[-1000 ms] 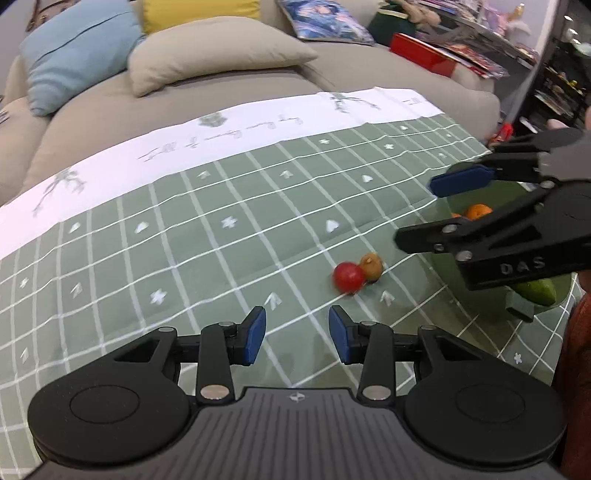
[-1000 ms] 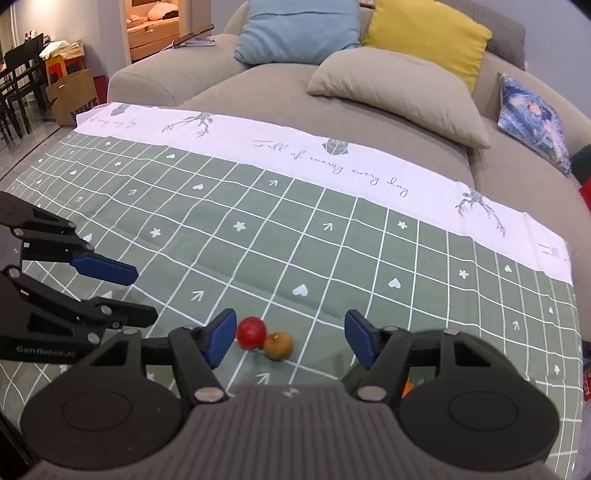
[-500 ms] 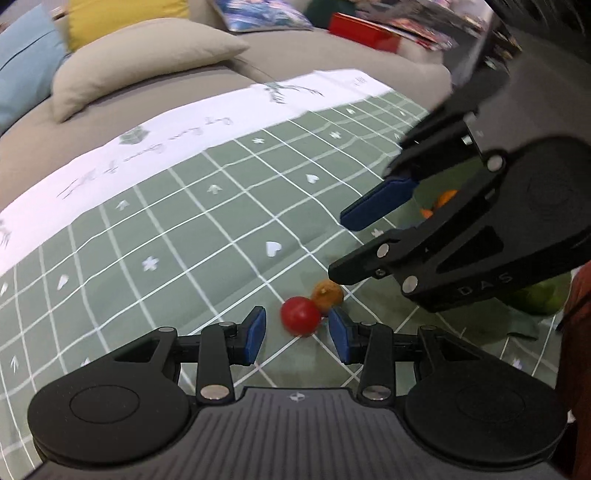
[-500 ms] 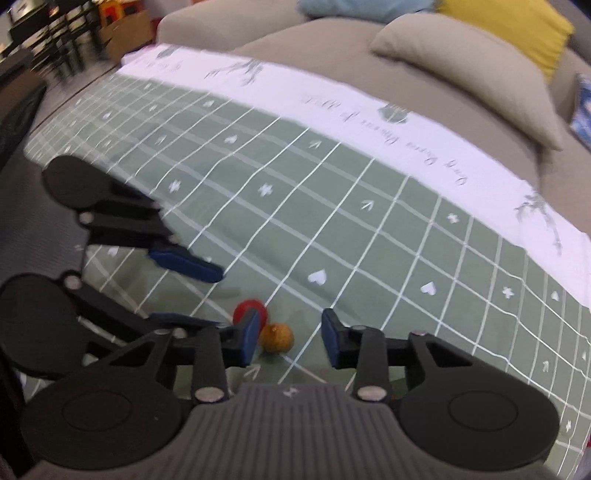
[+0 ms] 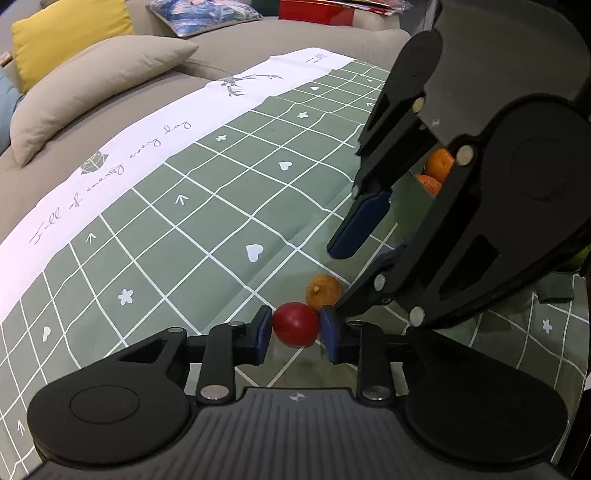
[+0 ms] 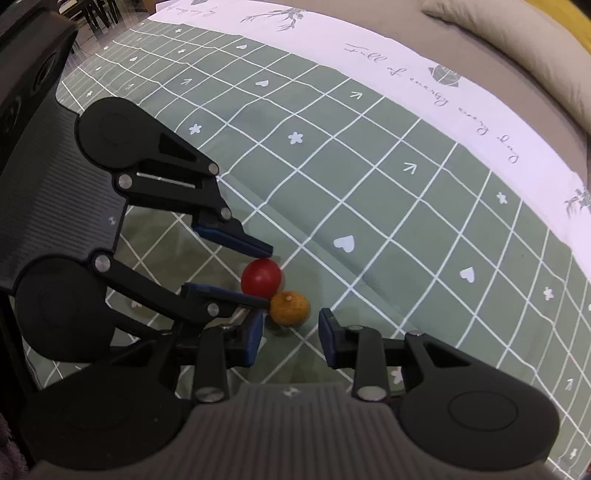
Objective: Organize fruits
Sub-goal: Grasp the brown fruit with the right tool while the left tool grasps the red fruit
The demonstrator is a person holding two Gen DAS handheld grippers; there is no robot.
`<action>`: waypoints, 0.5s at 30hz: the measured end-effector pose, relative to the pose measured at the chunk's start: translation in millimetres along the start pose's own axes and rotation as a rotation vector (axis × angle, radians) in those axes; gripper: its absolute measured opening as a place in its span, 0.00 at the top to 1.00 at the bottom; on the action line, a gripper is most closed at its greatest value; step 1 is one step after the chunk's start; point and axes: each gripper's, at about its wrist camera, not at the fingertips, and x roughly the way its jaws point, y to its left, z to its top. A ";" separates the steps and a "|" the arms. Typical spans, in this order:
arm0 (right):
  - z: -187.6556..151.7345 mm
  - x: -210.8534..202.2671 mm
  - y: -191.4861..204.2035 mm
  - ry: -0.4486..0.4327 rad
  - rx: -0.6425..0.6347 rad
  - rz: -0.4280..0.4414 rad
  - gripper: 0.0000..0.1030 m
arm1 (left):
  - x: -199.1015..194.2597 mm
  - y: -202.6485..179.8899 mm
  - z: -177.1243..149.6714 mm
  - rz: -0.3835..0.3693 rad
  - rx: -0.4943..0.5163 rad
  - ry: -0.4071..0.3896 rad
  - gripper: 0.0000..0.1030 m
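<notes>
A small red fruit [image 5: 295, 324] lies on the green checked cloth [image 5: 207, 229], touching a small brown-orange fruit [image 5: 323, 290]. My left gripper [image 5: 295, 328] has its blue pads against both sides of the red fruit. In the right wrist view the red fruit [image 6: 261, 277] sits between the left gripper's fingertips [image 6: 266, 277]. My right gripper [image 6: 291, 334] is open, its jaws just in front of the brown-orange fruit [image 6: 289, 307], not touching it. In the left wrist view the right gripper [image 5: 352, 271] hangs over the brown-orange fruit.
A green container [image 5: 410, 199] with oranges [image 5: 439, 163] stands at the right, mostly hidden by the right gripper. A sofa with a beige cushion [image 5: 92, 81] and a yellow cushion [image 5: 70, 33] lies beyond the cloth's white border.
Both grippers came down and closer to the two fruits. The left jaws closed in on the red fruit. The right jaws narrowed and now stand by the brown-orange fruit.
</notes>
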 end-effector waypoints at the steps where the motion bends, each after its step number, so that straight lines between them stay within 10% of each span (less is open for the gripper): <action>1: 0.8 2.0 0.8 0.001 0.000 0.001 0.71 | -0.7 -0.2 -1.0 0.000 -0.001 0.000 0.70; 15: 4.5 13.7 7.1 -0.014 0.071 -0.019 0.82 | -32.8 18.2 -24.0 0.082 -0.221 0.024 0.70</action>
